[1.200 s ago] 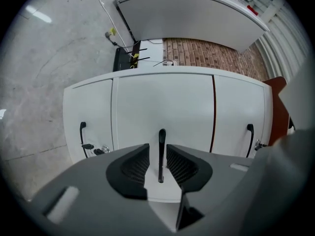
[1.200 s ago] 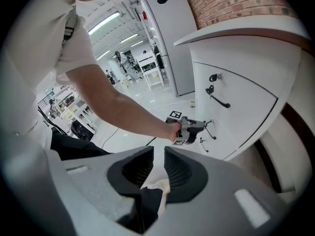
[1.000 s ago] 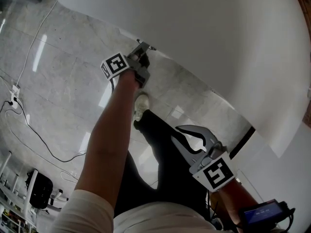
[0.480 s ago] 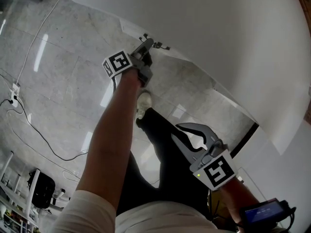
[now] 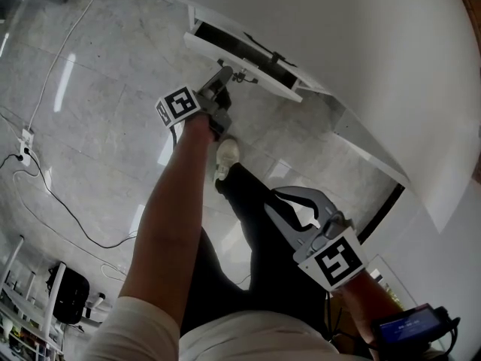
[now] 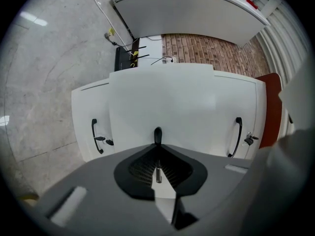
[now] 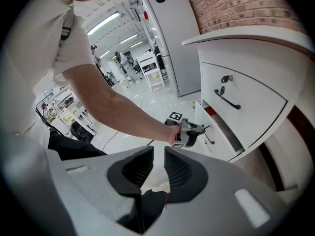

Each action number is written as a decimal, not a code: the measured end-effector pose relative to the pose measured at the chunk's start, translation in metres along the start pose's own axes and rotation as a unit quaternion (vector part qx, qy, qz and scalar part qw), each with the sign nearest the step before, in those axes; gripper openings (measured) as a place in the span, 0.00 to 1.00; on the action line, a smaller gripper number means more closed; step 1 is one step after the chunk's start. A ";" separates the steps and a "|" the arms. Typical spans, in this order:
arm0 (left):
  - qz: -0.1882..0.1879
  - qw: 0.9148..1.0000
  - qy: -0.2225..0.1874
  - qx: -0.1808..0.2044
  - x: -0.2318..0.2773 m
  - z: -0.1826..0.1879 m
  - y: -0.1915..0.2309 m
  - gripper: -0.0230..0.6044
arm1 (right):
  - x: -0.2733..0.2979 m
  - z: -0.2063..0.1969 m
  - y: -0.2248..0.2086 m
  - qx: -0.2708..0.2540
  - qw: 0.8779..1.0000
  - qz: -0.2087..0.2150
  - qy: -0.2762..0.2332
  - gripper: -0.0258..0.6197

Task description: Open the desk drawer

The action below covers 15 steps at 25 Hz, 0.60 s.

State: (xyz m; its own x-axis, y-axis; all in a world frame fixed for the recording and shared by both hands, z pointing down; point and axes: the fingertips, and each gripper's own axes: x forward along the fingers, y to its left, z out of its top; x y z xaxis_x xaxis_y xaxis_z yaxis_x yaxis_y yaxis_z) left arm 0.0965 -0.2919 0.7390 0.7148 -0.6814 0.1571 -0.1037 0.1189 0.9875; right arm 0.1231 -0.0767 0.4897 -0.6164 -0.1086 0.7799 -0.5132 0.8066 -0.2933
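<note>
Left gripper view shows left gripper [image 6: 157, 149] clenching drawer handle [image 6: 157, 133] (right gripper [image 7: 158, 168] parted, empty).

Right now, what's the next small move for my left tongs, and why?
Probably pull the left tongs straight back toward you: they're shut on the handle, and the drawer looks only partly out.

Floor [image 5: 98, 126]: glossy pale grey marbled tile. White desk [image 5: 338, 43] stands on it, curved top spanning 12 to 3 o'clock, drawer [image 5: 240, 60] out at 12. Socket block [image 5: 22, 141] at 9 o'clock; white cable [image 5: 51, 74] leads to 11, black cable [image 5: 75, 232] trails to 8. White shoe [image 5: 225, 156] near centre.
</note>
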 end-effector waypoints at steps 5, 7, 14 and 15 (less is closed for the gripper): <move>0.003 1.000 0.003 -0.001 -0.004 -0.004 0.001 0.08 | 0.000 0.000 0.001 -0.001 1.000 0.000 -0.001 0.13; 0.004 1.000 0.002 -0.002 -0.006 -0.004 0.001 0.08 | 0.000 0.001 0.001 -0.001 1.000 0.000 -0.003 0.12; 0.013 1.000 0.010 -0.003 -0.018 -0.005 0.010 0.08 | 0.007 0.006 0.004 -0.001 1.000 0.006 -0.001 0.13; 0.014 1.000 0.012 -0.002 -0.019 -0.006 0.011 0.08 | 0.007 0.006 0.005 -0.001 1.000 0.006 -0.001 0.12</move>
State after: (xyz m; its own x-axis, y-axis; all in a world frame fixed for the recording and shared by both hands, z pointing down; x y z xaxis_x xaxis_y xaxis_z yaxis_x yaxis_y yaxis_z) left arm 0.0860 -0.2737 0.7470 0.7275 -0.6610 0.1840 -0.1206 0.1407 0.9827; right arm 0.1134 -0.0770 0.4905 -0.6246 -0.0999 0.7745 -0.5041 0.8091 -0.3022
